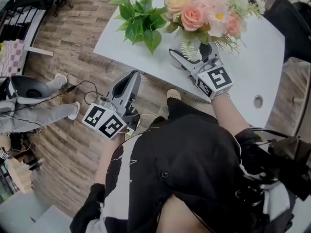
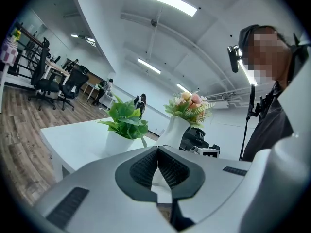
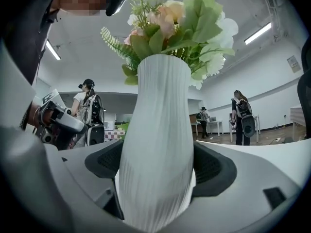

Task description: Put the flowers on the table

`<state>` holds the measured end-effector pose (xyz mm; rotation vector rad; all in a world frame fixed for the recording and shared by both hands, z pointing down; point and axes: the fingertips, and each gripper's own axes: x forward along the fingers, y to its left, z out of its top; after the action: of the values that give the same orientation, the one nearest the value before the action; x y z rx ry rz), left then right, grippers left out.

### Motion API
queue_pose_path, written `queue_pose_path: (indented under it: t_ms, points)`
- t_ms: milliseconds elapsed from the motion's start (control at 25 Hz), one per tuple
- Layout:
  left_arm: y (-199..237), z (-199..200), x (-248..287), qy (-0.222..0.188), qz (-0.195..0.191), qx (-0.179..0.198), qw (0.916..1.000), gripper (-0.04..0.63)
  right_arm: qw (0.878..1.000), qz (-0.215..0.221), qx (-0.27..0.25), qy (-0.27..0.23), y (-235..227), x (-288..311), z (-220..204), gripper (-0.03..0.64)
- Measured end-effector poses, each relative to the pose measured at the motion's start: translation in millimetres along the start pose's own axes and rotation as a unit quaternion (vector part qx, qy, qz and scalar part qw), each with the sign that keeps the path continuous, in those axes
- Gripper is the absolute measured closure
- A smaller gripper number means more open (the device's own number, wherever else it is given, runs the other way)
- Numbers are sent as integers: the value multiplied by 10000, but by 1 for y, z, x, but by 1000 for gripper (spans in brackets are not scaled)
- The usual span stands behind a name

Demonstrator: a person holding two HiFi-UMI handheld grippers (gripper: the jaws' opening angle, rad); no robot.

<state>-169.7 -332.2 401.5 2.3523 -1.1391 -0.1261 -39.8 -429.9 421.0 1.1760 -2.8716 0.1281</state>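
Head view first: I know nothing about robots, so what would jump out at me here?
A bunch of pink and cream flowers in a white ribbed vase, over the white table, with the right gripper clamped round the vase. Beside it stands a leafy green plant. The left gripper hangs shut and empty off the table's edge.

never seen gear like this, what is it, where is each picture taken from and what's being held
No robot: a person holds a two-jaw gripper in each hand. One picture comes from a camera on the person's head, looking down; the others ride on the grippers, looking along their jaws. The right gripper is shut on a ribbed white vase of pink flowers at the near edge of the white table. A potted green plant stands on the table. The left gripper is shut, empty, beside the table.
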Motion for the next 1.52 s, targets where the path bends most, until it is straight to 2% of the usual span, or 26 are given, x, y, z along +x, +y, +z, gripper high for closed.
queue_pose_path:
  t_ms: [240,600,800,1080,1320,1520]
  points:
    - [4,-10,-7,85,94,-251,9996,584,9997,5,-63,220,5,-1,-7,184]
    - [-2,-23,-7,179,44,-255,9995,584,9994,48,-320,102,10,-1,-7,184]
    - [-2,-32,-12,132,22,-400,9991,584,9992,116,-380,29,24,5,5,184]
    - [-8,-36,-21,116,16,-406,9991,584,9991,34,-407,152,23,3,-9,184]
    - [-15,-20,-42,-223,144,-180,9995,584,9986,-149,-369,360,21,-3,-20,183]
    - [-23,-14,-58,-420,186,-170,9988,584,9988,-296,-127,372,23,-23,-26,183]
